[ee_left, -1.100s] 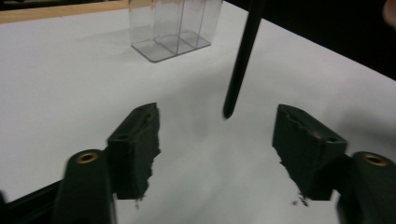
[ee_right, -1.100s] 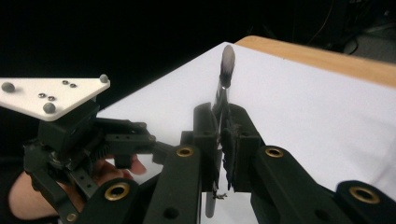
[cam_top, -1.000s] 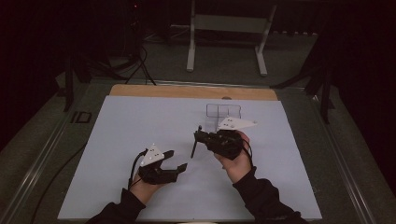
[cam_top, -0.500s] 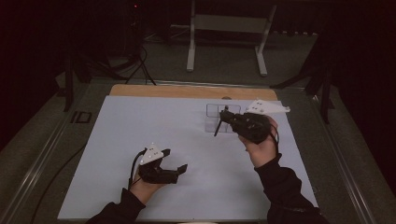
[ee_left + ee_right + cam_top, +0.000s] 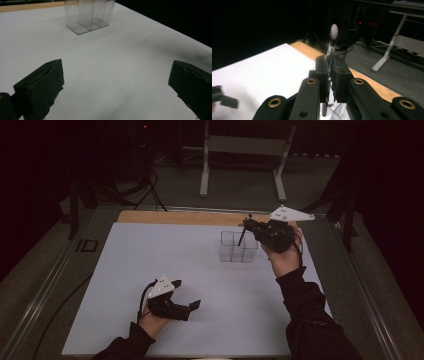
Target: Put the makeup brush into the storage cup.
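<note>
A clear plastic box point(image 5: 231, 254) with several compartments stands on the white mat at the far right, and also appears in the left gripper view point(image 5: 87, 15). My right gripper point(image 5: 248, 226) hovers just above it, shut on a thin dark stick point(image 5: 241, 239) whose lower end hangs over the box. In the right gripper view the stick point(image 5: 333, 32) rises from the shut jaws point(image 5: 329, 62) to a pale rounded tip. My left gripper point(image 5: 186, 293) rests low on the near mat, its jaws point(image 5: 117, 67) having just been opening, now wide apart with nothing between them.
The white mat point(image 5: 150, 255) covers most of the table, with a wooden strip point(image 5: 175, 216) along its far edge. A small dark object point(image 5: 89, 245) lies off the mat at the left. Pale metal stand legs point(image 5: 204, 170) rise behind the table.
My right hand has carried the stick up and away to the far right, from mid-mat to above the clear box. The left hand stayed put while its jaws spread wider.
</note>
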`<state>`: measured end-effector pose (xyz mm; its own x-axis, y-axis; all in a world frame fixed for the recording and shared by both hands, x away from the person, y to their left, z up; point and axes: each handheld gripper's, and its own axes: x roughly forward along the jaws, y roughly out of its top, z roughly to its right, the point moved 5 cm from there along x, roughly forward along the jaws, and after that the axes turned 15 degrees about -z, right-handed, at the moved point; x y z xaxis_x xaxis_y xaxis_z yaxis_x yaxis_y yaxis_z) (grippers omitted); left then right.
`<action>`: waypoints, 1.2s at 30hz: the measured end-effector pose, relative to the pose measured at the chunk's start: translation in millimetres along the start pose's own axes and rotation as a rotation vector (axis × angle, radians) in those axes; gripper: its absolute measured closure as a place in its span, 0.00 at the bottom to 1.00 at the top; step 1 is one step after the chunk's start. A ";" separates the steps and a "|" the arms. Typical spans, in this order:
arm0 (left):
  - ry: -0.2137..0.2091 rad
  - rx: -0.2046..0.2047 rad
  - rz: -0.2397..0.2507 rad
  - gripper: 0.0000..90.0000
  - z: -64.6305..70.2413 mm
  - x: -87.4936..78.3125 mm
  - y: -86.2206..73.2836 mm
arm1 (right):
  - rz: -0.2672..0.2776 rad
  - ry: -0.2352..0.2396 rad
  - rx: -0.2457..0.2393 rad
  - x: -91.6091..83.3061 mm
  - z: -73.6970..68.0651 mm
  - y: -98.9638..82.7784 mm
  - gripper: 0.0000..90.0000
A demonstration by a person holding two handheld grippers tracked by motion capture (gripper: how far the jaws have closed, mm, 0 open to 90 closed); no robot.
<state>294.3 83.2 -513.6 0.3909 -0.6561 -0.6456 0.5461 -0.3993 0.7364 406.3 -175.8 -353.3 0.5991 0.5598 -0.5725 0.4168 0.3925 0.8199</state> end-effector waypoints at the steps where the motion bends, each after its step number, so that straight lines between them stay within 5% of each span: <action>1: -0.009 -0.004 0.003 0.02 -0.2 -0.1 -0.1 | -0.007 -0.007 0.000 2.6 2.0 0.8 0.94; 23: -0.010 0.027 -0.018 0.02 0.1 4.8 -3.5 | -0.081 -0.061 0.074 52.5 43.8 0.0 0.94; 36: -0.011 0.036 -0.012 0.02 1.1 3.7 -3.0 | -0.141 -0.068 0.093 72.8 50.6 -9.0 0.94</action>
<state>293.3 81.3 -518.0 0.3758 -0.6582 -0.6523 0.5234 -0.4302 0.7355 480.7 -175.6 -402.2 0.5737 0.4526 -0.6826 0.5593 0.3924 0.7302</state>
